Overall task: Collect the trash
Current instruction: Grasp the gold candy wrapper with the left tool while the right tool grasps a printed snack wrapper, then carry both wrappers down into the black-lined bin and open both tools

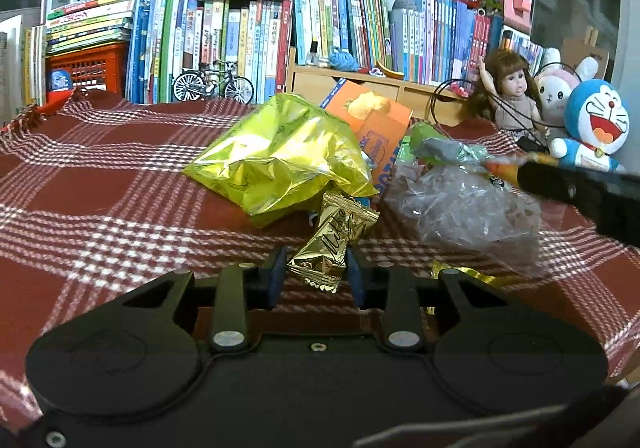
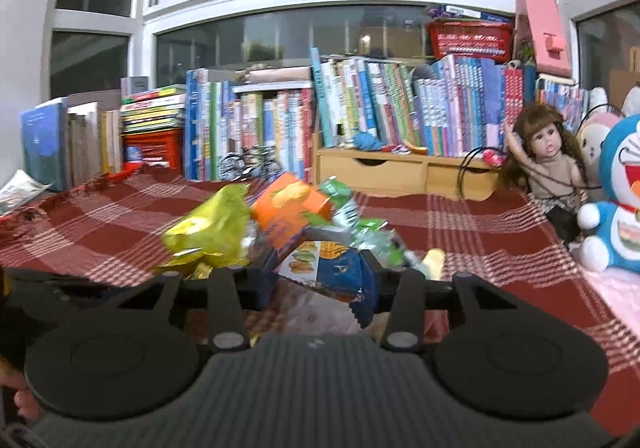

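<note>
The table (image 1: 100,167) wears a red-and-white checked cloth, with a wall of books (image 1: 248,35) and dark windows (image 2: 280,31) behind it. The left tongs (image 1: 316,272) are clamped on a gold candy wrapper (image 1: 334,244). The right tongs (image 2: 320,280) grip a blue snack packet (image 2: 336,268) beside the trash pile.

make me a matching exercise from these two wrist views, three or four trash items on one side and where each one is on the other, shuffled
Things:
1. small gold foil candy wrapper
2. blue and white snack packet
3. crumpled yellow-green foil bag
4. orange cardboard snack box

Places:
A. between the right gripper fingers
B. behind the yellow-green bag
C. between the left gripper fingers
D. lying on the red plaid cloth

Pairs: 1-C, 2-A, 3-D, 4-B
</note>
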`<state>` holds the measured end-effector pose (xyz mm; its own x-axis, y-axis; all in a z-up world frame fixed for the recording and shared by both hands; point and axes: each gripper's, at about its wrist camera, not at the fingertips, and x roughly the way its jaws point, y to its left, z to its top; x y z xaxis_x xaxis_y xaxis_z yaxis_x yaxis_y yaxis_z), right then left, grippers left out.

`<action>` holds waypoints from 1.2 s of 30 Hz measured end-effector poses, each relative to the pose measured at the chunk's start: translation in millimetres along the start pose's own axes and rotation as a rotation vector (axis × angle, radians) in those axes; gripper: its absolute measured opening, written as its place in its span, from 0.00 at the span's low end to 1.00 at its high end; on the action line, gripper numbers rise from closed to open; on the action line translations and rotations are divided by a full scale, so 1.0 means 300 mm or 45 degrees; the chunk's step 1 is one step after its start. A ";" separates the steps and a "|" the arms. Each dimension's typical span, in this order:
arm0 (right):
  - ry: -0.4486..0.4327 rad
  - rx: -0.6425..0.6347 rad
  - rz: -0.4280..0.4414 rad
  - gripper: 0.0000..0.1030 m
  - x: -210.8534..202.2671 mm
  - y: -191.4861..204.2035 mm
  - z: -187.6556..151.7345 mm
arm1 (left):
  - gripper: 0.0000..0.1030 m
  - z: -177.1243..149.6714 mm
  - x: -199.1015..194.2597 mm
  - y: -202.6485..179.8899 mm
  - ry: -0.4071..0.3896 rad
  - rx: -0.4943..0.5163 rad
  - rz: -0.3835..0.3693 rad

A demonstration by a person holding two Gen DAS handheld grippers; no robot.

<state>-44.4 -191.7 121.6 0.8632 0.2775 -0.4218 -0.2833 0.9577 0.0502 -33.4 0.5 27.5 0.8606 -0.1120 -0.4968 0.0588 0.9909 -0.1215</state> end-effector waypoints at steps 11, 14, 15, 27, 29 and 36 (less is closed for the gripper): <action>0.087 -0.069 0.212 0.47 -0.153 0.102 -0.128 | 0.30 -0.097 -0.224 -0.013 0.012 0.034 -0.014; 0.117 -0.074 0.253 0.47 -0.195 0.122 -0.166 | 0.30 -0.150 -0.286 -0.022 0.025 0.048 -0.014; 0.130 -0.076 0.265 0.47 -0.208 0.127 -0.178 | 0.30 -0.166 -0.304 -0.024 0.032 0.052 -0.015; 0.344 -0.064 0.300 0.47 -0.268 0.145 -0.340 | 0.30 -0.380 -0.412 -0.030 0.268 0.059 -0.014; 0.400 -0.053 0.308 0.46 -0.266 0.146 -0.378 | 0.30 -0.415 -0.412 -0.027 0.327 0.070 -0.022; 0.599 -0.029 0.355 0.46 -0.255 0.169 -0.504 | 0.30 -0.524 -0.366 -0.018 0.538 0.090 -0.015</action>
<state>-187.9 -175.7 19.7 0.4751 0.4518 -0.7551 -0.4881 0.8493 0.2010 -207.8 -4.5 -52.4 0.5778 -0.1295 -0.8058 0.1142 0.9904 -0.0772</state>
